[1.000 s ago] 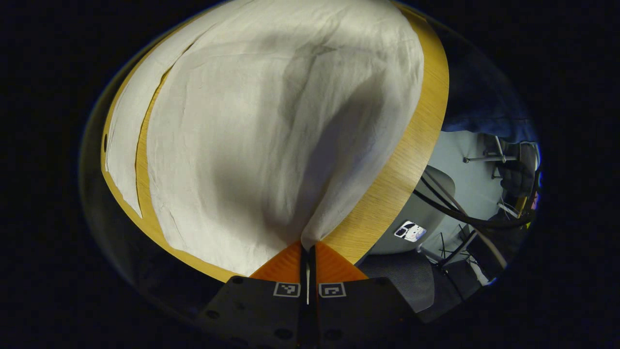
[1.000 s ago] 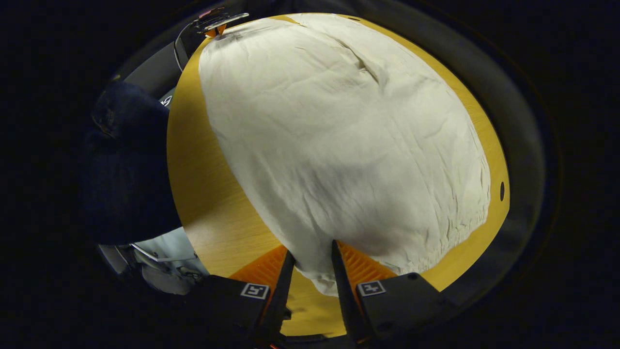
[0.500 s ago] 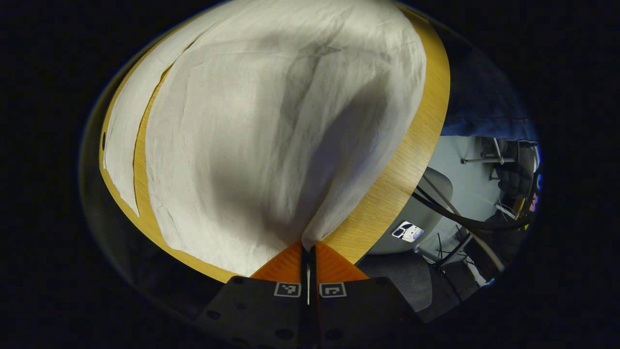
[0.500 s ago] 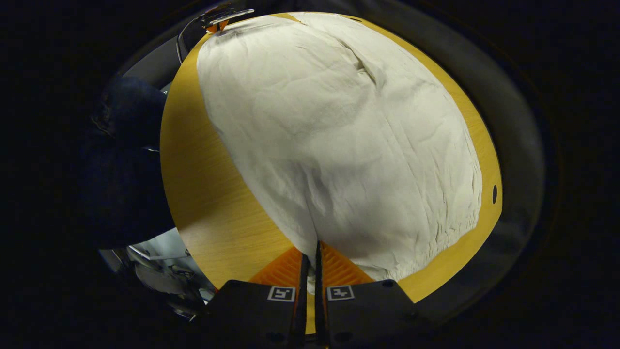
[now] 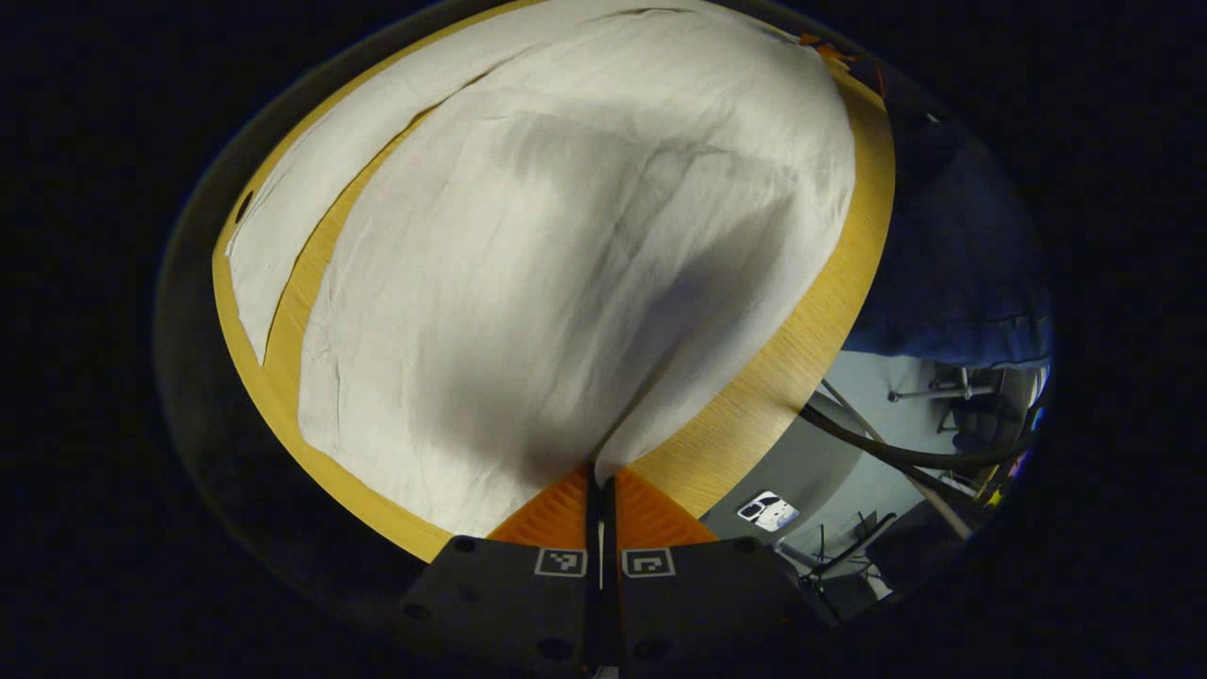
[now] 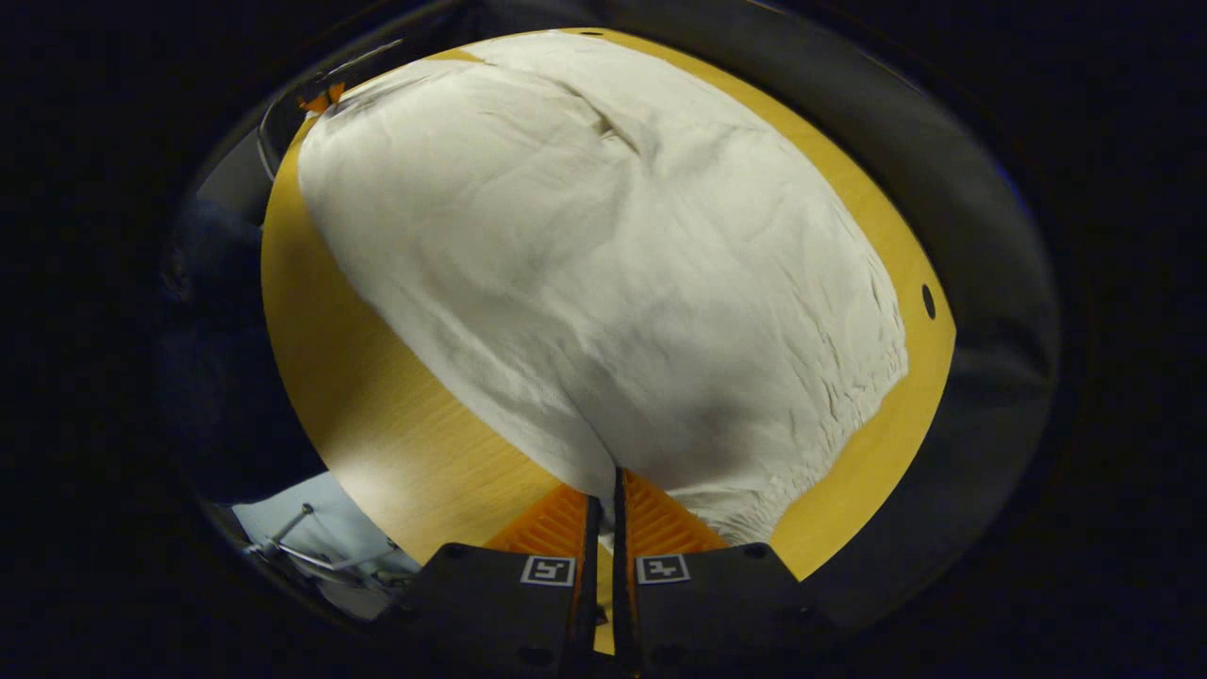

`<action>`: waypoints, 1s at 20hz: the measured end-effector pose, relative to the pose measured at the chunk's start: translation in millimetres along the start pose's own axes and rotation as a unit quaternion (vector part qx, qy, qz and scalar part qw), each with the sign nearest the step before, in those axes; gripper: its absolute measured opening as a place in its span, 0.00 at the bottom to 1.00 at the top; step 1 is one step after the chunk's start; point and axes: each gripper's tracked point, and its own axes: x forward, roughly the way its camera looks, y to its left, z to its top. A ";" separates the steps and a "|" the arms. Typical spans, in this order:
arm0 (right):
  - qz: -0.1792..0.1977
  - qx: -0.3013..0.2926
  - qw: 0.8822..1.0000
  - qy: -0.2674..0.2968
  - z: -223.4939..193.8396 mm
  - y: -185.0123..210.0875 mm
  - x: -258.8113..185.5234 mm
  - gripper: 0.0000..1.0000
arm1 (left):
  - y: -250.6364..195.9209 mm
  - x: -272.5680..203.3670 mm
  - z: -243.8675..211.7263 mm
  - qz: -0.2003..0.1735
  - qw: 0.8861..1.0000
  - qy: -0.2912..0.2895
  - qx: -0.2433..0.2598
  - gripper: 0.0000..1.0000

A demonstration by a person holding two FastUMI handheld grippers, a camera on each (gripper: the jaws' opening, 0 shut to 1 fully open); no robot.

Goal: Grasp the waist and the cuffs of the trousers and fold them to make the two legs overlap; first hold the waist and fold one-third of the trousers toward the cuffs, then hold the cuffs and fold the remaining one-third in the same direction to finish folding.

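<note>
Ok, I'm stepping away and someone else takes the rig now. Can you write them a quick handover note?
Left gripper: shut on a pinched edge of the trousers.
Right gripper: shut on the gathered waist edge of the same trousers.
Trousers lie spread on the wooden table, one leg apart from the other at the far side.
Done: both grasps taken.
Left: bring the legs together so they overlap, then both one-third folds.

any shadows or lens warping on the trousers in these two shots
Left gripper view: a broad grey shadow crosses the trousers above the left gripper; the table edge bows. Right gripper view: softer shadow near the right gripper, same fisheye bulge.
</note>
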 end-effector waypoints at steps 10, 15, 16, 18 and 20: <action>-0.122 0.308 0.934 -0.136 107.2 -65.5 -59.7 0.10 | 192.8 -76.5 145.3 0.121 0.902 -0.307 -0.277 0.00; -0.189 0.392 0.874 -0.215 164.8 -125.6 -87.1 0.10 | 335.8 -133.2 227.9 0.177 0.831 -0.399 -0.346 0.00; -0.200 0.401 0.864 -0.231 176.9 -141.1 -95.5 0.10 | 370.3 -151.8 244.6 0.196 0.811 -0.422 -0.355 0.00; -0.216 0.406 0.852 -0.250 199.4 -175.1 -99.3 0.09 | 450.2 -190.0 281.1 0.243 0.774 -0.464 -0.355 0.00; -0.229 0.400 0.850 -0.256 225.0 -205.1 -94.8 0.09 | 419.8 -172.7 290.8 0.256 0.761 -0.482 -0.351 0.00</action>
